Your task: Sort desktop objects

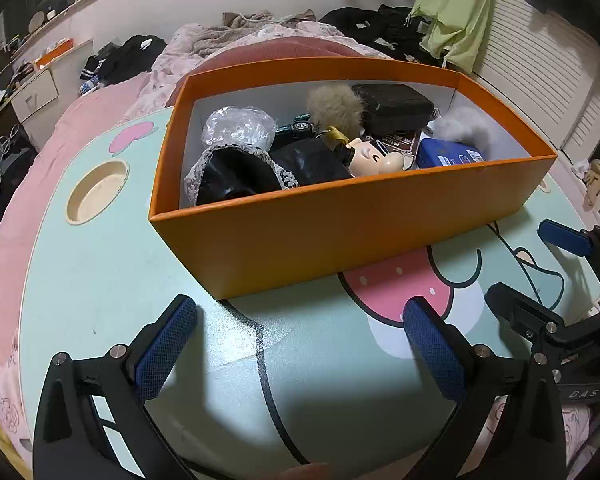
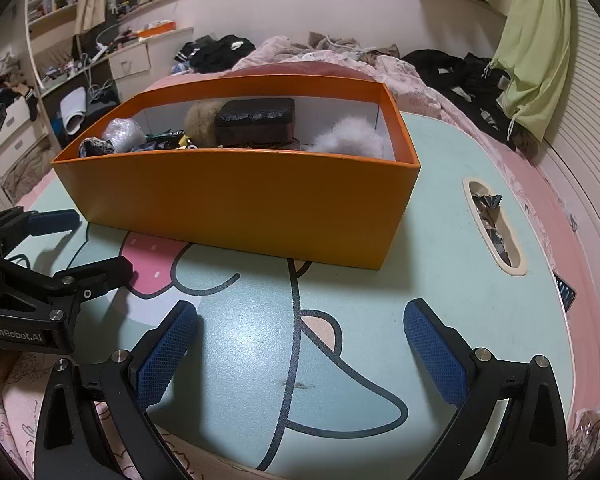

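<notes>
left hand-held gripper [image 1: 300,344] agape | right hand-held gripper [image 2: 300,344] agape (empty) | orange box [image 1: 340,236] full

The orange box [image 2: 236,200] near wall hides its lower contents, perhaps more trinkets.

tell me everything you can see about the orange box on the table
The orange box is a lidless rectangular carton, cardboard by the look, orange outside and white inside. It sits flat on the mint cartoon-print table, partly covering the pink drawing. It is crowded with items: a black case, fur pompoms, a figurine, crinkled plastic. Neither tool touches it.
</notes>
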Tool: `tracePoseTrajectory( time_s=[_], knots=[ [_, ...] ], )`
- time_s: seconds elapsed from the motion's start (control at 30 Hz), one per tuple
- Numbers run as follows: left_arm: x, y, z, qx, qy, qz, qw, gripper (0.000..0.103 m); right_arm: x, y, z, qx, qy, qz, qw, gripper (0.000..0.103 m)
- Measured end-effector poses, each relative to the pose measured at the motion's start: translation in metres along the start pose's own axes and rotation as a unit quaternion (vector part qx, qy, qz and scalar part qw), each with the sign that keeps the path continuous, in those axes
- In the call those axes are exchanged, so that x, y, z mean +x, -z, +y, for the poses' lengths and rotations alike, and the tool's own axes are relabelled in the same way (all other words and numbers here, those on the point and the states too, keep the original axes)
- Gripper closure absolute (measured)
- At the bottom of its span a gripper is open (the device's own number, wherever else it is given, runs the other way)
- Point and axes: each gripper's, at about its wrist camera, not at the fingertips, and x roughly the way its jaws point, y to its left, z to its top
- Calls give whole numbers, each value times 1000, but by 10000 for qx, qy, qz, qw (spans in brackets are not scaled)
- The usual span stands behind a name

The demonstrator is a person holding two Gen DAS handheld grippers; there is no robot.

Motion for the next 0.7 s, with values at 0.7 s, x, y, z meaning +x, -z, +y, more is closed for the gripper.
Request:
tracePoseTrajectory(
  time_s=[0.7],
  knots=[
    [-1,0,-1,6,2,-9,10000,0,-2,0,0,0,2,-2,10000,0]
  ],
)
